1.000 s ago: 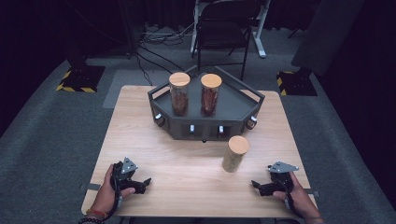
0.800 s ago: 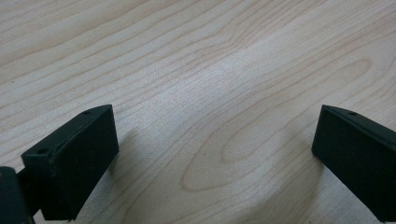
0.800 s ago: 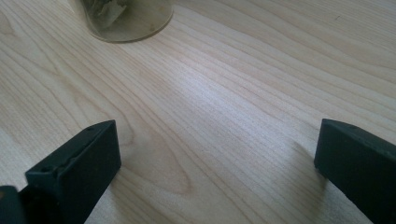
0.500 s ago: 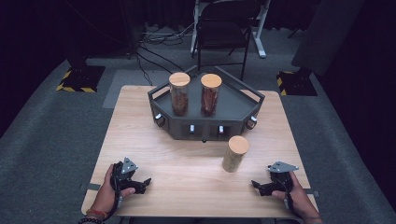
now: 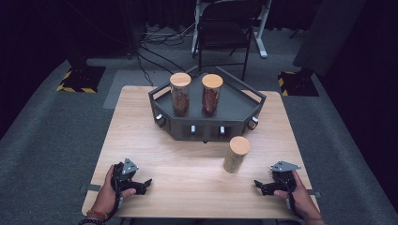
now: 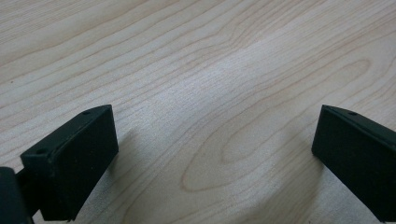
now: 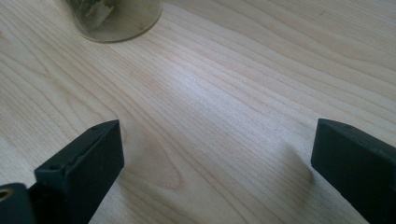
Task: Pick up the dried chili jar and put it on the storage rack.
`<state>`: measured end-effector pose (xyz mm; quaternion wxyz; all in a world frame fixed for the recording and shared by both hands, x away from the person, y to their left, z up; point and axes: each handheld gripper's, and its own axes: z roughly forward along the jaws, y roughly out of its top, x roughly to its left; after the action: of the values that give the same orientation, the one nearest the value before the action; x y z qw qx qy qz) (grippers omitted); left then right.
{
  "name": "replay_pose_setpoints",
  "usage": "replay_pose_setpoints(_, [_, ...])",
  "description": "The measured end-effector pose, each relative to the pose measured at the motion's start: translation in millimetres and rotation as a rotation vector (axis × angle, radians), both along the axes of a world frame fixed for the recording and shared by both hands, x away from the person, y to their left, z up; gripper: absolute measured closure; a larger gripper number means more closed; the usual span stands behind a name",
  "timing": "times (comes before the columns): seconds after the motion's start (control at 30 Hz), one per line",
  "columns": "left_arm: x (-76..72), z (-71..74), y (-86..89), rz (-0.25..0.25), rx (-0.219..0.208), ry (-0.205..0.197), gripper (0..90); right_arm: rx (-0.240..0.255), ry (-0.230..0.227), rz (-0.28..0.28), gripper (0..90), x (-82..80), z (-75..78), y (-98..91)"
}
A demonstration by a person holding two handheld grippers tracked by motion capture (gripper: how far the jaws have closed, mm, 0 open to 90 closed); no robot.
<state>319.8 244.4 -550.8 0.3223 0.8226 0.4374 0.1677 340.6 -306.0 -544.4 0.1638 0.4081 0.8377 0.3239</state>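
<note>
In the high view, a wooden table (image 5: 155, 140) takes up the middle of the frame, and a dark angular tray (image 5: 234, 101) sits on its upper half with two cork-lidded jars standing upright inside it, one jar (image 5: 180, 93) left of the other jar (image 5: 211, 94), just beside each other. A third jar (image 5: 236, 154), also upright and cork-topped, stands on the bare wood below and right of the tray, near its front wall. At the lower left of the frame the left gripper (image 5: 141, 186) rests on the table in a hand, jaws pointing right; at the lower right the right gripper (image 5: 259, 185) lies likewise, jaws pointing left, well apart from the lone jar above it. In the left gripper view, two black jaws rise from the lower corners, spread wide with nothing but wood grain between them. In the right gripper view, the jaws also stand wide apart and empty (they have just been closing a little), and the glass base of the lone jar (image 7: 114, 18) shows at the upper left of the frame, clear of both jaws
</note>
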Motion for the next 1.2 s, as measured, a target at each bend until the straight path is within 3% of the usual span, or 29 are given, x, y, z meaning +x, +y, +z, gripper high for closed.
replay_pose_setpoints(1.2, [0.0, 0.0, 0.0, 0.000, 0.000, 0.000, 0.2, 0.015, -0.035, 0.063, 2.4, -0.2, 23.7, 28.2])
